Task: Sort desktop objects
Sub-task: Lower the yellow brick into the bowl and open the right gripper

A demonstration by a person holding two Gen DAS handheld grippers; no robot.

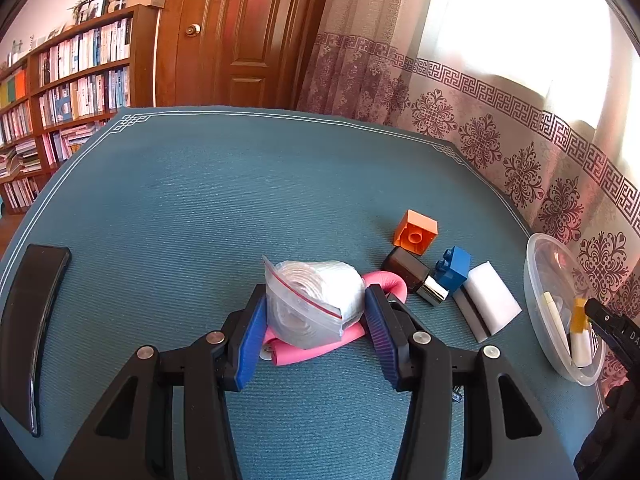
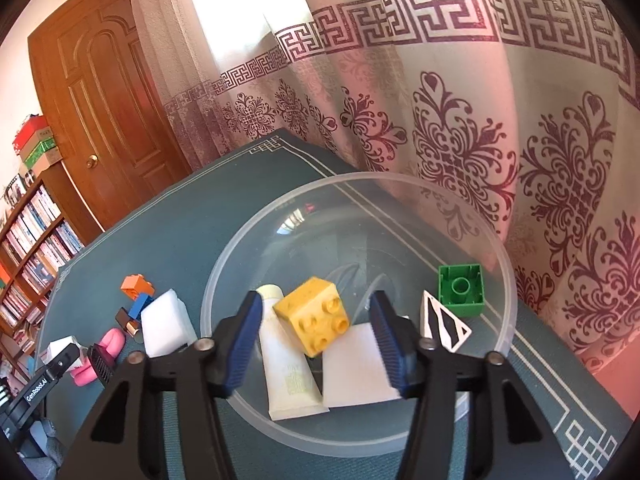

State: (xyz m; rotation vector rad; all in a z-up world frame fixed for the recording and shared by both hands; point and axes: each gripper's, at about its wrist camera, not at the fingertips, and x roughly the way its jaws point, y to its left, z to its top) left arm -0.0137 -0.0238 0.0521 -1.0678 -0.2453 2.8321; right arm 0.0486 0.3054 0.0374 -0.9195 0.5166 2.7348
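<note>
My left gripper (image 1: pixel 316 296) is shut on a clear zip bag (image 1: pixel 316 308) of white material, with both blue pads pressed on its sides. The bag lies on a pink foam piece (image 1: pixel 386 280) on the teal mat. My right gripper (image 2: pixel 316 300) stands open over the clear plastic bowl (image 2: pixel 360 178). A yellow brick (image 2: pixel 316 320) sits tilted between its jaws, with a gap on each side. It lies over a white tube (image 2: pixel 286 376) and a white pad (image 2: pixel 356 376). A green brick (image 2: pixel 460 290) and a black-and-white triangle (image 2: pixel 442 324) are also in the bowl.
Right of the bag lie an orange brick (image 1: pixel 416 232), a blue brick (image 1: pixel 454 266), a dark bottle with a silver cap (image 1: pixel 412 276) and a white sponge (image 1: pixel 490 304). A black phone (image 1: pixel 28 320) rests at the mat's left edge. A patterned curtain hangs close behind the bowl (image 1: pixel 536 248).
</note>
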